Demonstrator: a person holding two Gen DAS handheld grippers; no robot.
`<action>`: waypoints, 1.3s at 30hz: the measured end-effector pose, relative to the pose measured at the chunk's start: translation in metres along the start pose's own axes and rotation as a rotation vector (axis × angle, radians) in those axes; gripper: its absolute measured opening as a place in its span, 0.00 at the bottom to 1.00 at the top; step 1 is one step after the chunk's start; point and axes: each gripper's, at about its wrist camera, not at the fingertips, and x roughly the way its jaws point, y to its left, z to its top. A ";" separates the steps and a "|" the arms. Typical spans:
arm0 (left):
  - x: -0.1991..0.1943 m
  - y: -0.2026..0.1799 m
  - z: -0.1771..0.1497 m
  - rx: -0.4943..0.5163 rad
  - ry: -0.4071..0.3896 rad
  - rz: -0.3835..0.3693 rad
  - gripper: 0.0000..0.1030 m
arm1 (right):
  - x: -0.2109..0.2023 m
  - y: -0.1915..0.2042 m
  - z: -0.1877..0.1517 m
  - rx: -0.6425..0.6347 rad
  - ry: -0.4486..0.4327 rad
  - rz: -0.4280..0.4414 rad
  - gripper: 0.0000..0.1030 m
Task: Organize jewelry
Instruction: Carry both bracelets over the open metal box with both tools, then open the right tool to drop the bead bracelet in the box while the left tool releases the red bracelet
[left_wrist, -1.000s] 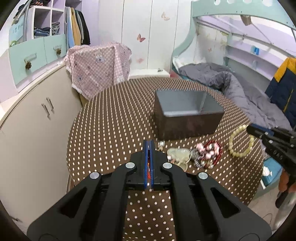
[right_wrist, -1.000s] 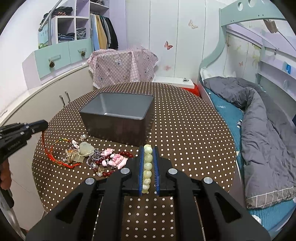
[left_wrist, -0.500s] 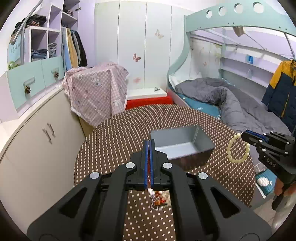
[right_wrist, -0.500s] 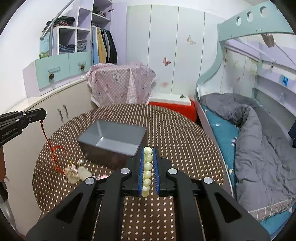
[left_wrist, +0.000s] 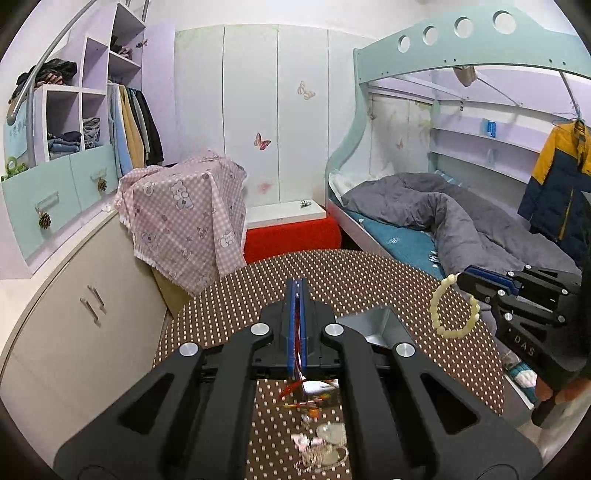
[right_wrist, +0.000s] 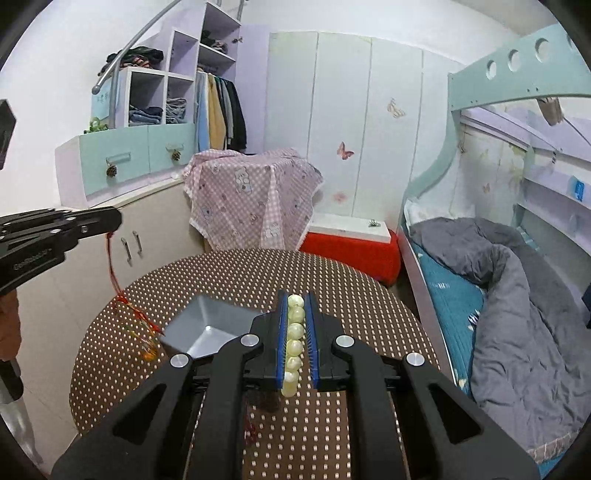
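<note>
Your right gripper (right_wrist: 295, 339) is closed on the bead bracelet (right_wrist: 294, 343). Your left gripper (left_wrist: 297, 325) is pinching the red string necklace (right_wrist: 110, 266). The gray box (right_wrist: 207, 332) sits on the surface at 10 o'clock from the right gripper, nearer to it. Both grippers hide part of the box.

The left claw (left_wrist: 297, 325) hides most of the grey bin (left_wrist: 373, 326) and the red cord's (left_wrist: 295, 341) clamped part. The jewelry pile (left_wrist: 321, 448) under it is blurred, its pieces hard to tell apart. The right claw (right_wrist: 295, 339) covers the bin's near corner.
</note>
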 end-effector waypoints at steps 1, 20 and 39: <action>0.002 0.001 0.004 -0.003 -0.005 -0.011 0.02 | 0.003 0.001 0.003 -0.002 -0.001 0.010 0.08; 0.047 -0.005 0.032 -0.031 0.012 -0.082 0.02 | 0.036 0.002 0.020 -0.029 0.030 0.094 0.08; 0.117 -0.005 -0.029 -0.098 0.308 -0.096 0.03 | 0.063 -0.014 0.002 0.036 0.116 0.088 0.57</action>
